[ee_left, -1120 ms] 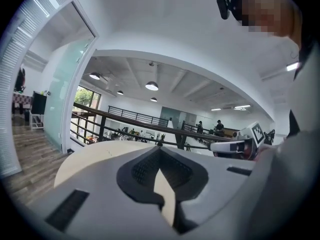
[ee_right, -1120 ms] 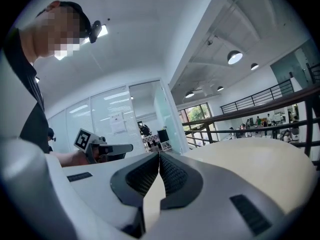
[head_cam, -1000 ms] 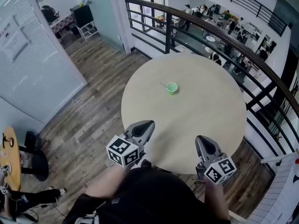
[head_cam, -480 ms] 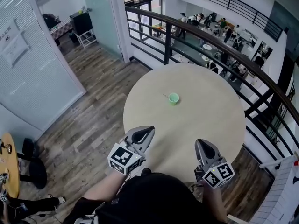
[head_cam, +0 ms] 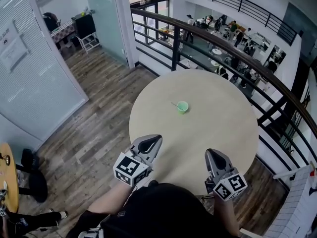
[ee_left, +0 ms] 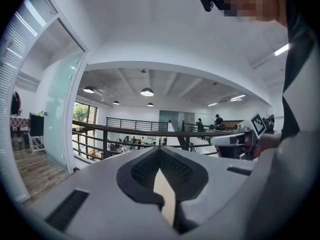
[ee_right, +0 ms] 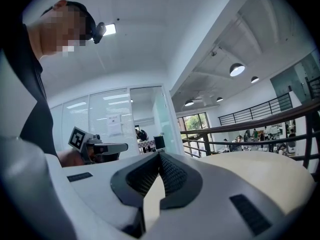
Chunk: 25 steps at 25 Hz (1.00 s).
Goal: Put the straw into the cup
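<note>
A small green cup [head_cam: 183, 106] stands near the middle of the round beige table [head_cam: 218, 108]. A thin straw [head_cam: 174, 103] lies on the tabletop, touching the cup's left side. My left gripper [head_cam: 151, 143] hovers at the table's near edge, jaws shut and empty; in the left gripper view [ee_left: 160, 150] its tips meet. My right gripper [head_cam: 213, 156] hangs over the near right part of the table, also shut with nothing held, as the right gripper view [ee_right: 160, 155] shows. Both are well short of the cup.
A black railing [head_cam: 223, 46] curves behind the table above an atrium with people below. Wooden floor [head_cam: 94, 128] spreads to the left, beside a glass wall [head_cam: 34, 78]. Another table's edge [head_cam: 9, 175] and a black stool [head_cam: 38, 182] sit at far left.
Both grippers have lifted slightly and the left one has rolled a little. The cup and straw have not moved on the table; the view has only shifted.
</note>
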{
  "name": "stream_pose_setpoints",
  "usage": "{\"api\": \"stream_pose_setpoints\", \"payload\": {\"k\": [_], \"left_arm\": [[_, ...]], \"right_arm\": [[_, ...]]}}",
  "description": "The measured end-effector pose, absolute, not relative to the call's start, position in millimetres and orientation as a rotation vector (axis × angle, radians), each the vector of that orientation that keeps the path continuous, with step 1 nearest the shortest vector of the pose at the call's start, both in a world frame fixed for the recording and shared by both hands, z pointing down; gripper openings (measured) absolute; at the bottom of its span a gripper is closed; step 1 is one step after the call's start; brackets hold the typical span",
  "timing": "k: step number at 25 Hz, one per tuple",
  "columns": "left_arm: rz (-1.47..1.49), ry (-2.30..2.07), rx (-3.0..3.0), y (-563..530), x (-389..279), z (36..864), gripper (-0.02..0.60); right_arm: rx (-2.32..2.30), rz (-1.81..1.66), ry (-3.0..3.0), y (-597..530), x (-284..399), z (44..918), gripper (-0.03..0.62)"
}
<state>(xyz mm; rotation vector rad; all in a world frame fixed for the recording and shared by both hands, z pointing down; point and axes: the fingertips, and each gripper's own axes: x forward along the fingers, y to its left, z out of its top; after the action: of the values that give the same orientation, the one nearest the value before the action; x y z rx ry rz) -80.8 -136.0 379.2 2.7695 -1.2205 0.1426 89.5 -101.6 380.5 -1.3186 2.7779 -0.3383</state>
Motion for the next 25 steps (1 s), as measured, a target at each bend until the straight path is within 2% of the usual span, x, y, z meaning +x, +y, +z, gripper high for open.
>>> {"api": "stream_pose_setpoints", "payload": {"k": [25], "left_arm": [[0.158, -1.202, 2.759, -128.9, -79.8, 385.8, 0.006]], "right_arm": [[-1.284, -0.357, 2.779, -96.5, 84.4, 380.2, 0.021]]}}
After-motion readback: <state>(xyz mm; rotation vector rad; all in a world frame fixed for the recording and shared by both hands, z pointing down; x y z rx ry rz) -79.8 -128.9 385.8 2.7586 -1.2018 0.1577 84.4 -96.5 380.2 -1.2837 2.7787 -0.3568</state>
